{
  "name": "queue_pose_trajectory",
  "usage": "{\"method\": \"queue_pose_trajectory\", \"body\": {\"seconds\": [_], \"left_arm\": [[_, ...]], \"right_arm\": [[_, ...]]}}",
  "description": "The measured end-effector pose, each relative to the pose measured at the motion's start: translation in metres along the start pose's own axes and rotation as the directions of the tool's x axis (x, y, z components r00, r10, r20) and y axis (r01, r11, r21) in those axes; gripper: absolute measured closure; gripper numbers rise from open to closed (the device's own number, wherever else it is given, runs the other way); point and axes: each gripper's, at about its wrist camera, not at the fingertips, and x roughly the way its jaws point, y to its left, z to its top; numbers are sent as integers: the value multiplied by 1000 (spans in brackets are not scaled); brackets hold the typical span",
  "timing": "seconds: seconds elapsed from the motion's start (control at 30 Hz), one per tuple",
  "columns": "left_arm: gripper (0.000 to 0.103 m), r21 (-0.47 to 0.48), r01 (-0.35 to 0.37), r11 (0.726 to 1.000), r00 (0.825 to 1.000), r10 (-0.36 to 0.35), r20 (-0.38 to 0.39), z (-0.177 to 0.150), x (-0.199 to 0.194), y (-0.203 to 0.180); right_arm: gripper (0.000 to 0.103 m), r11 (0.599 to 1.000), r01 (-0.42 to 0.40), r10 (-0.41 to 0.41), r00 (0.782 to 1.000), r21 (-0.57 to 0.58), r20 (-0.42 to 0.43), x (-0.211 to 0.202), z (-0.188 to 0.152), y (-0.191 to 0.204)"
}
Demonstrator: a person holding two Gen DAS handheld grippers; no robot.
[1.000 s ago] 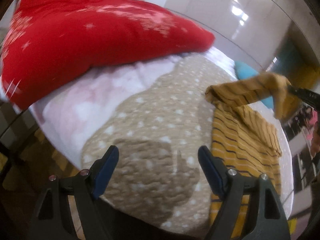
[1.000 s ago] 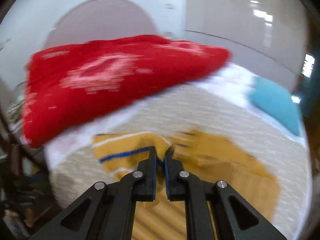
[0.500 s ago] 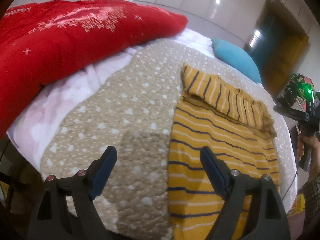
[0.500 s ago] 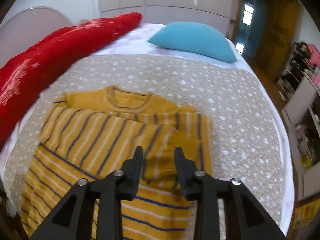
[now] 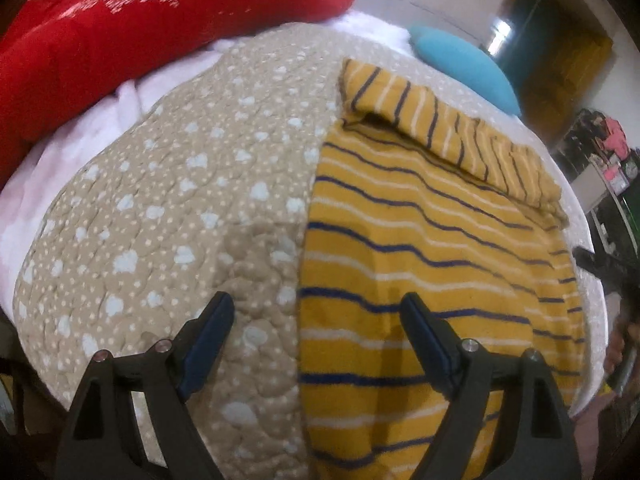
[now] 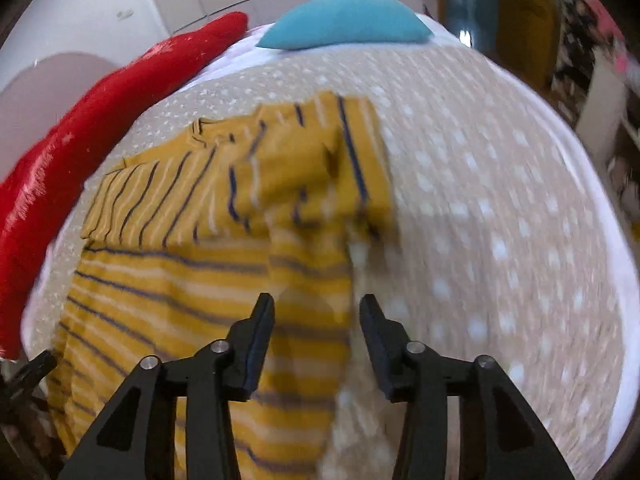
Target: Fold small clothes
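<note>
A yellow sweater with navy and white stripes [image 5: 432, 248] lies flat on a beige dotted quilt [image 5: 180, 200], its sleeves folded across the top. My left gripper [image 5: 318, 320] is open and empty, above the sweater's left edge near the hem. In the right wrist view the sweater [image 6: 224, 216] fills the left half, with a folded sleeve lying over the body. My right gripper [image 6: 317, 312] is open and empty, above the sweater's right edge. The right wrist view is blurred.
A red pillow [image 5: 132, 36] lies along the far left of the bed and a blue pillow [image 5: 464, 68] at the far end. The right wrist view shows the red pillow [image 6: 104, 120] and the blue pillow [image 6: 348, 20]. Furniture and clutter [image 5: 604, 152] stand to the right of the bed.
My right gripper laid the sleeve across the sweater, let go, opened and drew back toward the hem. My left gripper moved right, over the sweater's left edge.
</note>
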Motion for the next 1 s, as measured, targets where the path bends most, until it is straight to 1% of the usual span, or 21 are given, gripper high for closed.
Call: {"method": "queue_pose_trajectory", "body": {"seconds": [0.07,0.13,0.2,0.23,0.27,0.3,0.33,0.37,0.4,0.47,0.5,0.53,0.63,0.7,0.77,0.8,0.83,0.87,0.93,0.97,1.0], "left_arm": [[11,20,2,1000,1000,-2,6,-2,3,-3],[11,26,10,1000,1000,-10,10,-7,2,-4],[11,43,29,999,999,-28,-21,-11,1,-6],[11,47,43,998,999,-42,-24,-13,-1,-7],[11,41,72,997,997,-71,-28,-15,-4,-6],[11,34,95,995,995,-94,-29,-18,-7,-6],[16,30,112,993,993,-112,-24,-22,-11,-6],[25,30,126,992,992,-126,-26,-26,-13,-7],[30,38,136,990,991,-135,-27,-31,-17,-9],[48,59,140,988,990,-139,-26,-40,-21,-14],[53,65,147,987,989,-146,-26,-45,-23,-17],[55,63,157,986,988,-156,-23,-51,-26,-18],[55,22,203,979,979,-203,-14,-63,-30,-16],[55,-14,239,971,971,-240,-11,-73,-32,-13],[48,-19,240,971,971,-240,5,-80,-33,-15],[46,-20,237,971,971,-237,11,-83,-34,-17],[43,-19,231,973,973,-231,15,-85,-35,-20],[42,-17,221,975,975,-221,19,-87,-36,-23],[42,-1,192,981,981,-192,12,-92,-36,-31],[43,7,172,985,985,-172,2,-93,-36,-34],[49,17,142,990,990,-142,-9,-93,-35,-37]], "right_arm": [[50,997,-65,65,998,40,-10,-5,-20,-10],[49,989,-128,130,991,72,-27,-5,-39,-15],[49,976,-194,198,980,104,-34,-4,-55,-18],[49,966,-228,233,972,118,-30,-4,-64,-19],[49,955,-265,269,963,134,-17,-5,-73,-20],[48,938,-311,315,949,153,0,-6,-81,-20],[48,924,-345,348,937,166,10,-8,-86,-21],[48,898,-398,402,915,187,17,-8,-93,-21],[48,868,-452,458,889,208,22,-8,-98,-21],[48,798,-550,561,827,246,32,-7,-113,-18],[48,779,-575,587,809,252,30,-7,-118,-16],[48,763,-595,609,793,253,30,-7,-125,-13],[48,730,-632,646,762,259,41,-12,-142,-10],[48,716,-645,658,751,268,49,-16,-153,-9],[48,712,-648,662,748,269,48,-20,-165,-6],[48,715,-646,661,749,267,44,-21,-170,-3],[48,712,-650,666,745,267,37,-22,-175,0],[48,701,-659,679,733,272,27,-22,-182,4],[52,692,-664,689,724,285,14,-22,-194,11],[54,691,-662,691,723,290,5,-20,-203,14],[60,696,-655,687,727,294,-4,-17,-207,21]]}}
